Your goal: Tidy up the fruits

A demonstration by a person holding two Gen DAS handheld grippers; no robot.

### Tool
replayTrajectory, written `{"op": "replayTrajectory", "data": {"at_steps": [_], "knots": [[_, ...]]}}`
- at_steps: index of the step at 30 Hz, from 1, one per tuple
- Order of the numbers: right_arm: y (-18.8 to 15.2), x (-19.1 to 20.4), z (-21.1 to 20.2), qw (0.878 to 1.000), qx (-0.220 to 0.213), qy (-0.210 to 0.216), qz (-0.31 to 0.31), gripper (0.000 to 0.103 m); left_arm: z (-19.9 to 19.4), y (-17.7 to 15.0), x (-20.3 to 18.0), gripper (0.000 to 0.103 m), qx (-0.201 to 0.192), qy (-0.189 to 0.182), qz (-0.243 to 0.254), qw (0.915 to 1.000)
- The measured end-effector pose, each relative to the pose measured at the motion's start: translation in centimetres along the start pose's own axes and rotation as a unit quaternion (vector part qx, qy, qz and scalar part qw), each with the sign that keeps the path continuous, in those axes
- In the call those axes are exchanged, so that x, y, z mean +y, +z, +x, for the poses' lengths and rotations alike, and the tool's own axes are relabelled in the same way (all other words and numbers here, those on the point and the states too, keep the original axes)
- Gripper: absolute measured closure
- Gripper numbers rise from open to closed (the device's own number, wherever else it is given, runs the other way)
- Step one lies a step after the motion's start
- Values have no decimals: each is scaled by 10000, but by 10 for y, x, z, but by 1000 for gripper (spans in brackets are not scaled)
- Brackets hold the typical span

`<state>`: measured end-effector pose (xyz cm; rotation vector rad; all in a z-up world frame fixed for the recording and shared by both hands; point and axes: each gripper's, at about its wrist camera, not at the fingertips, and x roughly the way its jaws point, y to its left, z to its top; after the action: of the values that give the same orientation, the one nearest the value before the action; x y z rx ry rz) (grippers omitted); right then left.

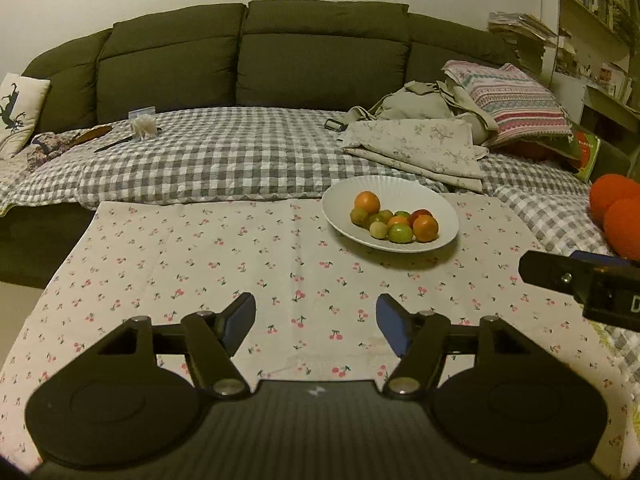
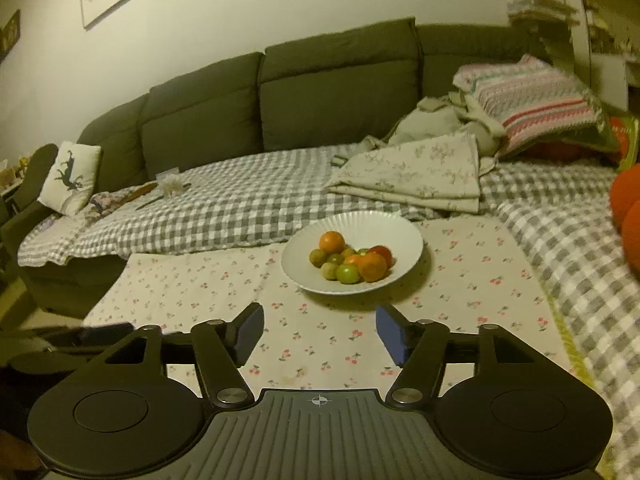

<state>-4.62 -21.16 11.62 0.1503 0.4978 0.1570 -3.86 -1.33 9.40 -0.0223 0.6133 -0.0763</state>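
1. Nearest me, the left gripper (image 1: 316,326) hovers over the cloth (image 1: 224,256), its blue-padded jaws apart with nothing between them.
2. The right gripper (image 2: 319,330) hangs over the same cherry-print cloth, jaws likewise apart and empty. In the left view its dark body pokes in from the right edge.
3. Past both grippers a white bowl (image 1: 442,204) stands on the cloth, toward its far right part and well apart from either set of jaws.
4. In the bowl lie the fruits (image 1: 394,222), bunched together and touching: orange ones, green ones and a red one. No fruit lies on the cloth outside it.
5. Behind the cloth spreads a checked blanket (image 1: 208,160), with folded linen (image 1: 416,148) and a striped cushion (image 1: 508,100) to the right.
6. Two orange balls (image 1: 618,212) sit at the right edge, on the blanket.
7. Farthest back runs a dark green sofa (image 1: 256,60) against the wall, with a small white pillow (image 1: 18,112) at its left end.
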Motion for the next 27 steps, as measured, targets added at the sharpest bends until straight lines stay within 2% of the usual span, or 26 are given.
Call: {"op": "replayTrajectory", "data": {"at_steps": [3,6,8,13,17,27], "knots": [[-4,-1,-9,10000,0,37,79,35,-5,-4,-1,33,4,28,-6,10000],[-8,-2,-19,9999,-71,-27,149,23,-9,-7,-1,24,-46,106,-1,9999],[-10,0,-23,9997,-130,-147,123,19,-11,-8,0,15,-75,131,-42,9999],[-14,-1,-21,9992,-62,-230,316,6,-8,-8,-1,4,-148,280,34,9995],[-16,0,-15,9988,-7,-368,322,1,-4,-8,2,2,-133,332,-2,9994],[-15,1,0,9981,205,-449,380,0,3,-7,13,1,-1,401,-180,9990]]}}
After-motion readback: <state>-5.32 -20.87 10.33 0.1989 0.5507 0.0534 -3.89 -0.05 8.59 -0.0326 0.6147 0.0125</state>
